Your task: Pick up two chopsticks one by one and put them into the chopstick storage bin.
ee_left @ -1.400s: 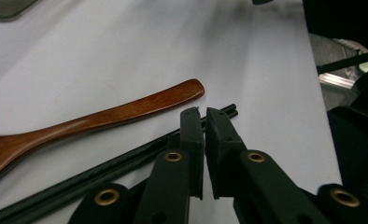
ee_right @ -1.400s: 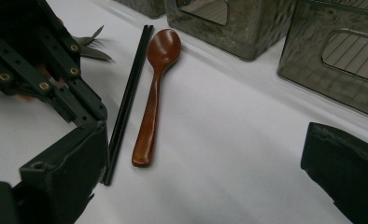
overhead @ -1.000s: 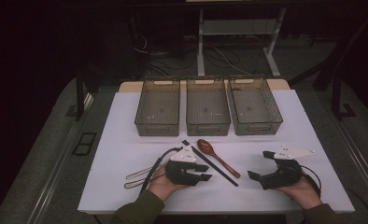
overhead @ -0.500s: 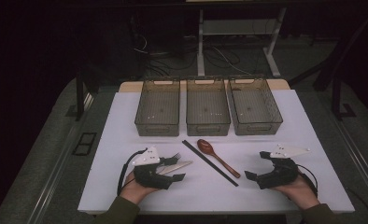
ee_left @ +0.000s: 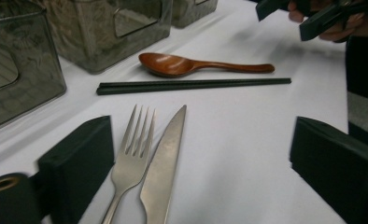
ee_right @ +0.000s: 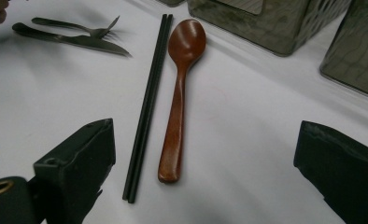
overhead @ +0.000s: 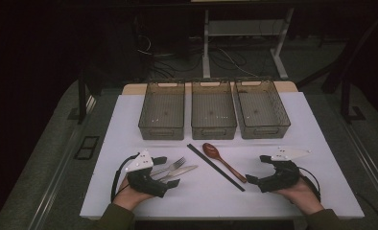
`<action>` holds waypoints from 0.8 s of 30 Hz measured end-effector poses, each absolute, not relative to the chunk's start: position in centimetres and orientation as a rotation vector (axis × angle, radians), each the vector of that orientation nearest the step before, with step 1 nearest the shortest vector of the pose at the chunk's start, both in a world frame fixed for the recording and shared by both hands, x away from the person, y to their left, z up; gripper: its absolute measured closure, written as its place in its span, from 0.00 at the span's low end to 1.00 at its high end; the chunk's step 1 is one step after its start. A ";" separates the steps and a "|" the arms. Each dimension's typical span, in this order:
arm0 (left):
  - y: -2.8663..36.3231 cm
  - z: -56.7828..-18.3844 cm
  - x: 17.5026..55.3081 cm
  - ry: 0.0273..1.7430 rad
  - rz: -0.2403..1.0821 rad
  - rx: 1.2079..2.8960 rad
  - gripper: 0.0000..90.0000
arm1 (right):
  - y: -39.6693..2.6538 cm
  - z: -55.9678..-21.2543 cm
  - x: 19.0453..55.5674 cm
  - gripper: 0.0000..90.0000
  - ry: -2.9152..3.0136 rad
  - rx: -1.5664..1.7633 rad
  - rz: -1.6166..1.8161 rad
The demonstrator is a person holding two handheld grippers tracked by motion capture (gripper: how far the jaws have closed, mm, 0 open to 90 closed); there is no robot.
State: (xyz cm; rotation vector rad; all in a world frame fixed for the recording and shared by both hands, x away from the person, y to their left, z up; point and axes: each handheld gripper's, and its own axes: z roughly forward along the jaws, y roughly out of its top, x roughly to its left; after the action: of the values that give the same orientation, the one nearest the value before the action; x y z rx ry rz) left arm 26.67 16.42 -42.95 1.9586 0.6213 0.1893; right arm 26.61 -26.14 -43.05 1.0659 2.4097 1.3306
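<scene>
**Cutlery on white surface, left gripper released and shifted left**

Left gripper [overhead: 164,171]: held in the person's left hand at the near left of the white surface [overhead: 292,120]. Its jaws have just been opening and now stand wide apart, pressing on nothing. Compared with a second ago it sits farther left, off the middle of the surface, and its grey plate now shows on top.

Fork [overhead: 171,165] and knife [overhead: 177,172]: two metal pieces lying side by side and flat on the surface, handles running back between the open jaws of the left gripper, tips pointing toward the middle. In the left gripper view the fork [ee_left: 131,158] lies just beside the knife [ee_left: 163,163], neither touched by a pad. A second ago they lay farther left, clear of the gripper.

Chopsticks [overhead: 215,166]: a black pair lying together, slanting from near the trays toward the near edge. Place unchanged.

Wooden spoon [overhead: 221,162]: brown, just right of the chopsticks and roughly parallel, bowl toward the trays. Place unchanged.

Three clear trays [overhead: 162,130]: set in a row along the far part of the surface, all empty, as before.

Right gripper [overhead: 258,167]: held in the person's right hand at the near right, jaws wide apart with nothing between the pads, pointing toward the spoon and chopsticks. Position as before.
</scene>
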 end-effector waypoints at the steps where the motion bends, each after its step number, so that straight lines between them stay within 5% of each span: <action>1: 16.4 -42.9 26.7 0.624 0.188 1.959 0.04 | -26.1 -43.0 26.6 0.07 2.409 1.070 1.332; 12: 16.1 -42.8 26.7 0.644 0.179 1.966 0.00 | -23.7 -42.5 26.7 0.40 2.449 1.023 1.354; 24: 16.2 -42.8 26.8 0.645 0.181 1.955 0.00 | -21.0 -43.0 27.3 0.66 2.531 0.975 1.325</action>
State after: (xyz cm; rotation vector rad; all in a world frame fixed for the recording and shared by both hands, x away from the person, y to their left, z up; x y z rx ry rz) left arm 26.76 16.22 -42.80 1.9553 0.6450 0.1806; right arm 27.30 -21.05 -42.97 0.9750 2.5313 1.3252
